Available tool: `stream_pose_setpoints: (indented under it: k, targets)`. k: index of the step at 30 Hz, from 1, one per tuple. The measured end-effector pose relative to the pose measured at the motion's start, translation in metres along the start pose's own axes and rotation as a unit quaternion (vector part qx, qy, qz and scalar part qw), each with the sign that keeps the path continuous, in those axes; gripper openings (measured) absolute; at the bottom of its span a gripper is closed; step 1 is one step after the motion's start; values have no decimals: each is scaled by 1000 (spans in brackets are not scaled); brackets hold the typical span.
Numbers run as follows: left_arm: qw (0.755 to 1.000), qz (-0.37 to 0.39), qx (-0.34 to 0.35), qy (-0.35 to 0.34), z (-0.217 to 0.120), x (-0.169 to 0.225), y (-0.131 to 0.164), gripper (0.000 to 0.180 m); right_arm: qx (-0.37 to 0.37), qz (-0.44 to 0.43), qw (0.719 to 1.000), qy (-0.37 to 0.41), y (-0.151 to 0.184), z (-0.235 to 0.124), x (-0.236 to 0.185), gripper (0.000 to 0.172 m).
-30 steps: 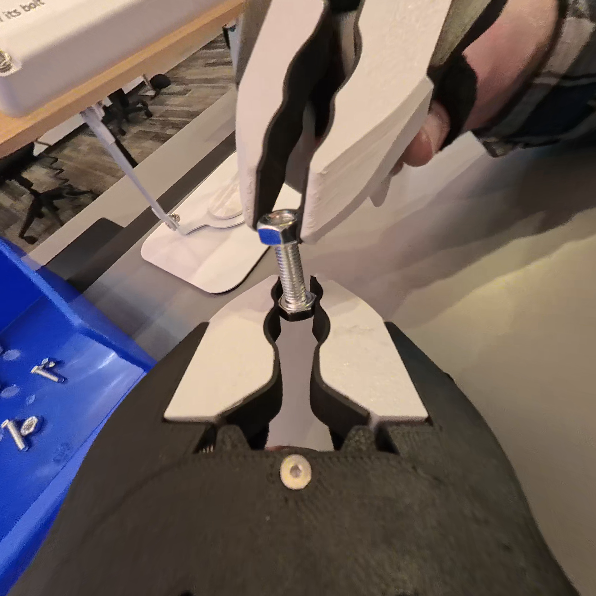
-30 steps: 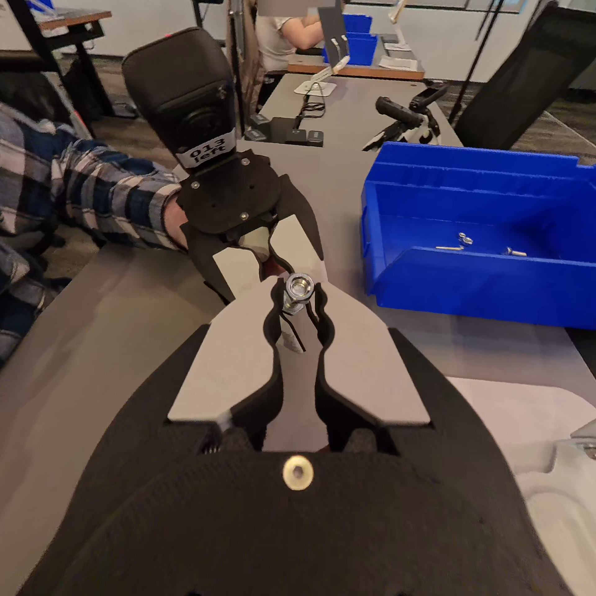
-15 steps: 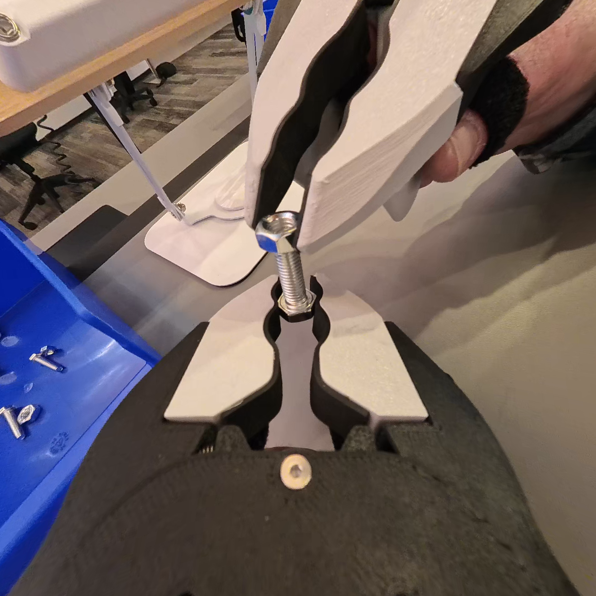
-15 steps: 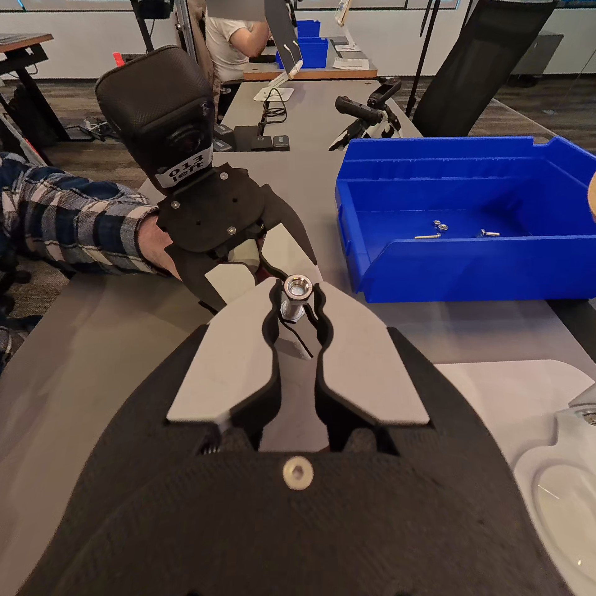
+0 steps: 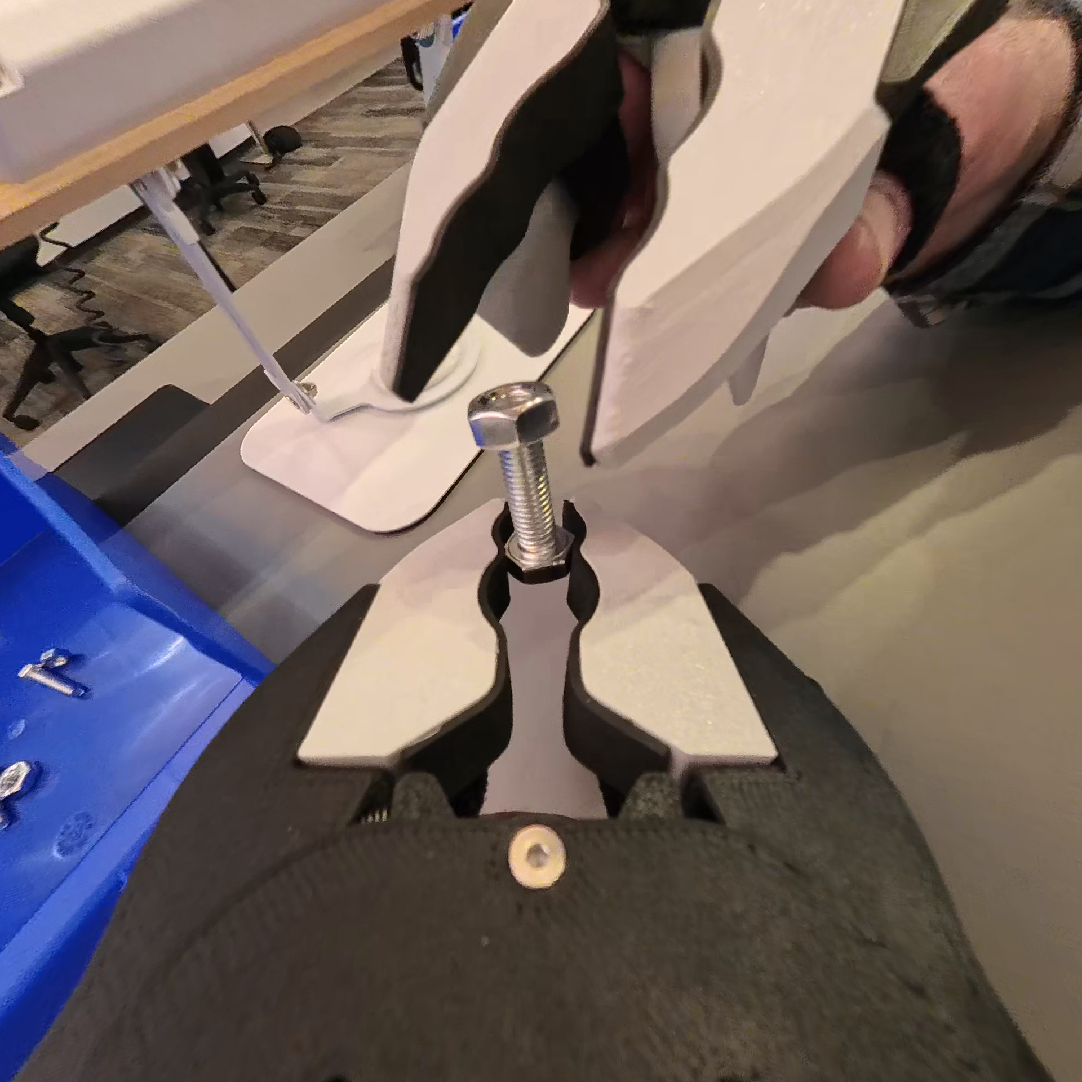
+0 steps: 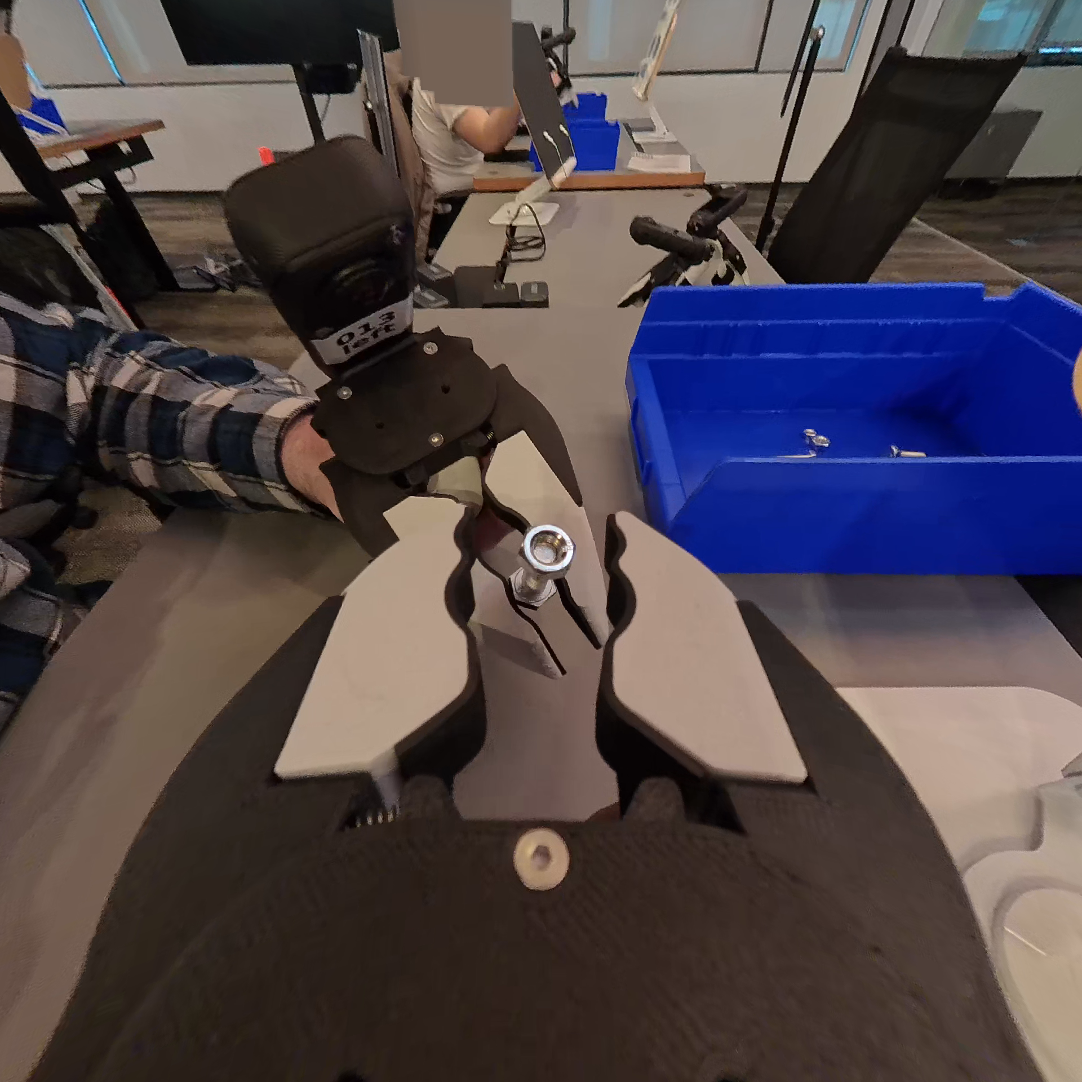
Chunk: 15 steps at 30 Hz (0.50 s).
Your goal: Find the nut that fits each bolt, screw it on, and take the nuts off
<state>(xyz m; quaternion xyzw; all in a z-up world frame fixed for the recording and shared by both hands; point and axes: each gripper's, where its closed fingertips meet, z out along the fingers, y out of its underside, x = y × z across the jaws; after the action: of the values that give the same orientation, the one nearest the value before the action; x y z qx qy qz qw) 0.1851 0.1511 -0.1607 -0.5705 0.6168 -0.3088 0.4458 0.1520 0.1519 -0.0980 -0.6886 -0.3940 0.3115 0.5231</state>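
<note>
Nut [image 5: 536,553] threaded low on the upright bolt [image 5: 524,462], clamped between left gripper [image 5: 537,550] pads. Right gripper [image 6: 536,565] spread apart around the bolt head, touching nothing. Probably unscrewing or tightening unfinished; more hardware waiting in blue bin [image 6: 761,515].

Even, soft indoor light; your table [image 5: 878,585] carries broad soft shadows. Wide-angle edges bend. Bolt [image 5: 515,421] head shows glare and slight blur.
</note>
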Motion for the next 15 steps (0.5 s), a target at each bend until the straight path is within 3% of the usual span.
stream_pose_setpoints:
  k: [7, 15]
  targets:
    - [998, -30, 41, 40, -3, 7, -10, 15, 44, 37, 996, -63, -3, -3, -8, 63]
    - [997, -39, 51, 53, -2, 10, -13, 15, 65, 53, 991, -107, -5, 0, -19, 65]
